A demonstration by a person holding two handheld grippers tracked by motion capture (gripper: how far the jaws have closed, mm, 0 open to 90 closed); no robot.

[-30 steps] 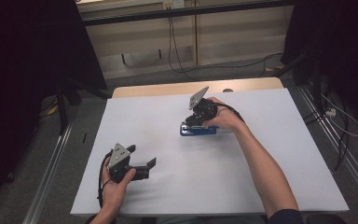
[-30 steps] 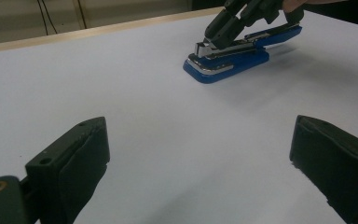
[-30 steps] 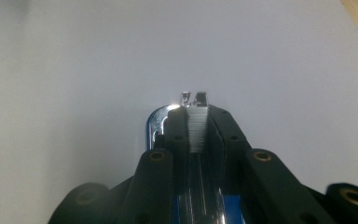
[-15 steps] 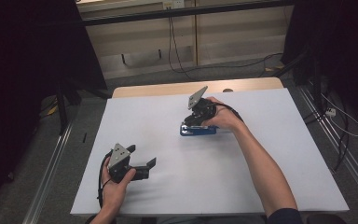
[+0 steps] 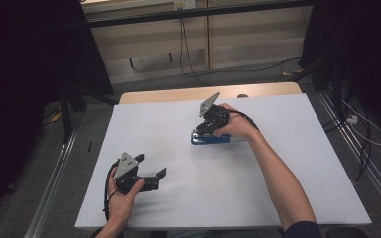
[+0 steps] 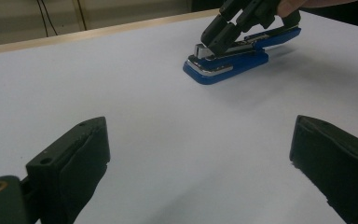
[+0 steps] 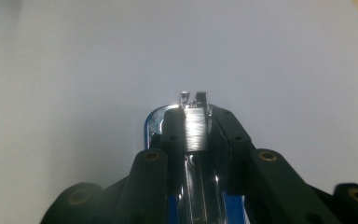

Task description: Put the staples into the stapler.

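A blue stapler (image 5: 212, 139) with a shiny metal top lies on the white table (image 5: 287, 168), a little beyond its middle. My right gripper (image 5: 203, 130) comes down on it from the right, tilted. In the right gripper view its jaws flank the stapler's metal arm (image 7: 196, 130), and the pads still look to be against it; they have just been opening slightly with the arm between them. My left gripper (image 5: 158, 174) rests near the front left of the table, open and holding nothing. The left gripper view has the stapler (image 6: 228, 65) ahead, with the right gripper (image 6: 223, 32) on it.
A bare wooden strip (image 5: 178, 94) runs along the table's far edge. Metal rails (image 5: 54, 188) flank the table left and right. Cables (image 5: 362, 124) lie on the floor at the right and behind.
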